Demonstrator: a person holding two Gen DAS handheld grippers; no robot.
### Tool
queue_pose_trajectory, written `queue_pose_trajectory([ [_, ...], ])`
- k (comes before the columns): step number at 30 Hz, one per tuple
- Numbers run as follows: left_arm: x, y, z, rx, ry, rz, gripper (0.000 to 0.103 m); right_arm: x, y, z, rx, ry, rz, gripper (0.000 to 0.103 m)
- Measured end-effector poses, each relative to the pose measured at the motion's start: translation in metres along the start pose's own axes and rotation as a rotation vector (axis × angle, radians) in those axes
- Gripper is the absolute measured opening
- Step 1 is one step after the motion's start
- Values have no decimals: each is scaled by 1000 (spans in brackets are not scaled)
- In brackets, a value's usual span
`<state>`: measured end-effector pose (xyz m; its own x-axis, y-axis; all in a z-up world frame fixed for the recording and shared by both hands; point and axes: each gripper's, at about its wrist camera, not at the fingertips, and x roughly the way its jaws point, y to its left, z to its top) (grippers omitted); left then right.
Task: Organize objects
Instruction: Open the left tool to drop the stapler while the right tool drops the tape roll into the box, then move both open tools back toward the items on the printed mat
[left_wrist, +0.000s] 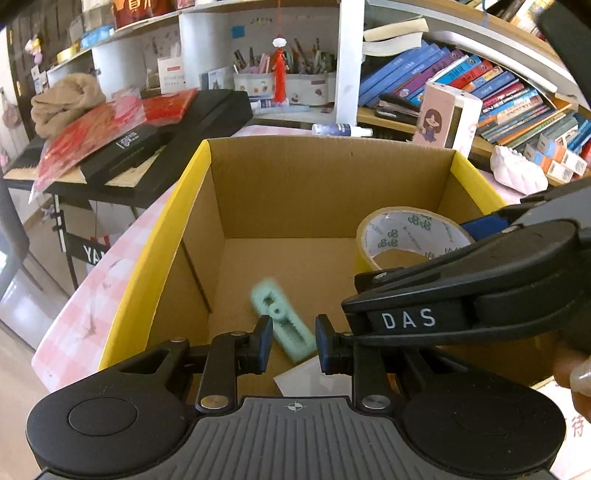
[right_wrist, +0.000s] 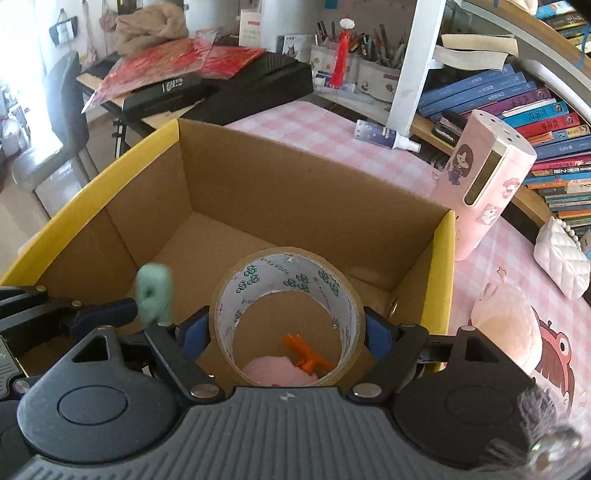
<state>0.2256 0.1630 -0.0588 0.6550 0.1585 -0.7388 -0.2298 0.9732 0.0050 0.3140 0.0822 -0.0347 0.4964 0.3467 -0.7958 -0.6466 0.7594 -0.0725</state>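
My right tool (right_wrist: 288, 334) clamps the tape roll (right_wrist: 284, 314) over the box (right_wrist: 441, 280); left tool (left_wrist: 291, 341) gapes empty above the blurred green piece (left_wrist: 282, 319). I lower the roll toward 12 o'clock, then release.

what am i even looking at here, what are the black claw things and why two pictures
The black claws are hand-held two-finger grippers, one per hand; no robot. Each picture comes from a fisheye camera on one gripper, looking along its fingers. Both hang over a yellow-edged cardboard box on a pink checked tablecloth. The left gripper is open; a blurred mint-green item, seemingly just released, is in the box below it. The right gripper grips a roll of clear tape. Something pink and orange lies in the box.
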Motion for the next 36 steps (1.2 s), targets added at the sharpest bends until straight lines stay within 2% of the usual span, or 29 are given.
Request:
queue_pose_trajectory([
  [4,-1,-1,0,10,0,3,24,2,2,1,-8,14,-11,82],
  [7,-8,0,0,-2,-20,-28,29,1,1,0,-2,12,-15,82],
  [9,-15,1,-1,-4,-39,-36,38,-3,0,-1,5,-3,-15,82],
  [10,-19,2,-1,-2,-52,-33,49,-6,-1,-3,16,-14,-11,82],
  [11,-24,3,-1,-5,-70,-34,53,-11,-1,-3,26,-30,-13,83],
  [19,-76,12,-4,-42,-202,-44,73,-78,3,-13,78,-235,-86,86],
  [22,-95,20,-10,-66,-239,-25,77,-106,4,-25,116,-319,-133,86],
  [26,-114,30,-21,-100,-277,37,83,-135,5,-49,182,-407,-233,87],
  [30,-127,38,-34,-122,-300,59,86,-148,10,-74,244,-419,-319,87],
  [36,-138,45,-63,-130,-254,63,86,-155,24,-112,295,-376,-375,88],
])
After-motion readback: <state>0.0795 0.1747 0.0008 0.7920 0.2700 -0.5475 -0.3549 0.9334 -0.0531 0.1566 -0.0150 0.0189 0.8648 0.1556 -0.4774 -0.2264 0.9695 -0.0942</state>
